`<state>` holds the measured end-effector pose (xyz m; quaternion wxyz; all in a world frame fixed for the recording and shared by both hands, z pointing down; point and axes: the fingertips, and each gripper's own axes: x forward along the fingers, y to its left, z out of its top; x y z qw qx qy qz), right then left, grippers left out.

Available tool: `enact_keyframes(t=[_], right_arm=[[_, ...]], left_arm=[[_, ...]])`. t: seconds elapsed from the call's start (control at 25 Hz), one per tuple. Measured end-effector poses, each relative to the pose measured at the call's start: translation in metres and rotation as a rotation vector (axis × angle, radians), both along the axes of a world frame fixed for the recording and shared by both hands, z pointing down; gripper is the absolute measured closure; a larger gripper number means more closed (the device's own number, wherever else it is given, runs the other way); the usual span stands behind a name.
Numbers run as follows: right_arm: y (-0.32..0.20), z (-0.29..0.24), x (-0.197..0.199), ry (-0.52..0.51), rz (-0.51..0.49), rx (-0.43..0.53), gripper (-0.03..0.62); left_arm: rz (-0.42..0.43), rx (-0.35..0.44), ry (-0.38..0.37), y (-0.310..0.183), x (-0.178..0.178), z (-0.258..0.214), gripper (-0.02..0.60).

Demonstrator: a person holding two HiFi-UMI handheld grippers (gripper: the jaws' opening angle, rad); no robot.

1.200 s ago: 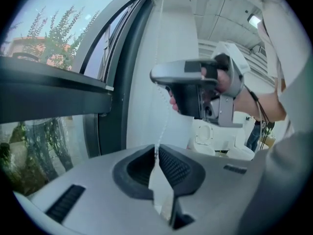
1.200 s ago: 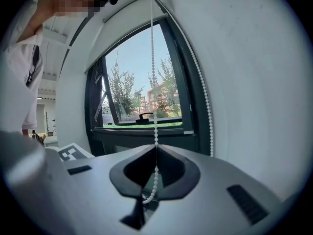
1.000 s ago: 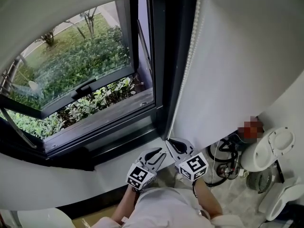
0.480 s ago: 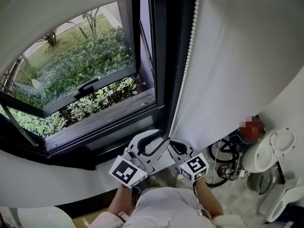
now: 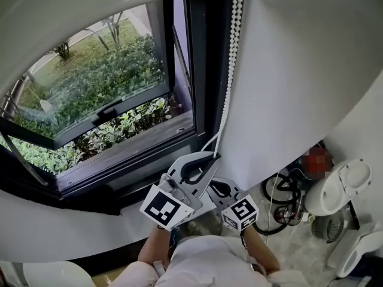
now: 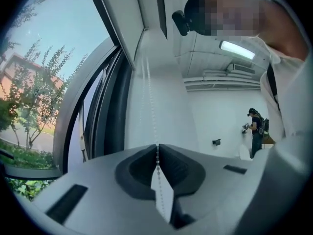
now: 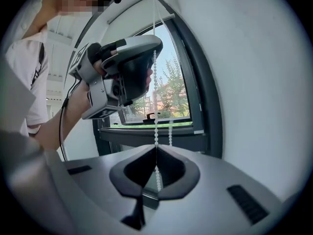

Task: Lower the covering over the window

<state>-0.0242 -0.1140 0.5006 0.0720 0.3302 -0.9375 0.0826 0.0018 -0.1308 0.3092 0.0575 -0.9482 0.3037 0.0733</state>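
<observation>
At right edge of window (image 5: 102,82), 3 o'clock side: bead chain (image 5: 229,70) hung from 12 o'clock down to both grippers.
Left gripper (image 6: 157,147): jaws just closed after a brief spread; now pressed together, bead chain pinched at the tips.
Right gripper (image 7: 156,148): jaws pressed together, same strand pinched lower down, at 5 o'clock of the left one in the head view.
Change: left one raised from beside the right one to a higher hold on the chain; right one kept in place.
Covering (image 5: 90,11): white band across window top at 12 o'clock, taken to be the shade's edge; glass mostly uncovered.
Meaning: regrip judged done; a downward pull by the upper hold is likely called for next; lowering judged barely begun.
Risk: beads could slip through the tips if pulled fast.
</observation>
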Motion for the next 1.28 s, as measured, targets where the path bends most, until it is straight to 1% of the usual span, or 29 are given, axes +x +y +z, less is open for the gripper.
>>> enact_keyframes(t=[0.12, 0.24, 0.4, 0.52, 0.64, 0.88, 1.28], right_arm=[[0.001, 0.009, 0.000, 0.029, -0.004, -0.014, 0.595], [0.003, 0.023, 0.000, 0.048, -0.009, -0.042, 0.595], [0.006, 0.043, -0.001, 0.084, -0.020, -0.083, 0.595], [0.008, 0.057, 0.000, 0.098, -0.023, -0.117, 0.595], [0.009, 0.070, 0.001, 0.113, -0.024, -0.141, 0.595], [0.013, 0.090, 0.002, 0.142, -0.027, -0.186, 0.595], [0.021, 0.116, 0.005, 0.196, -0.034, -0.243, 0.594]], left_arm=[[-0.008, -0.006, -0.016, 0.001, -0.001, 0.010, 0.561], [-0.006, -0.032, -0.021, 0.003, -0.001, 0.024, 0.561], [-0.021, -0.060, -0.048, 0.002, -0.001, 0.045, 0.561], [-0.025, -0.100, -0.033, 0.001, -0.002, 0.060, 0.561], [-0.032, -0.131, -0.035, 0.001, -0.003, 0.076, 0.561], [-0.033, -0.172, -0.048, 0.005, -0.003, 0.099, 0.561], [-0.030, -0.230, -0.037, 0.009, -0.003, 0.127, 0.561]])
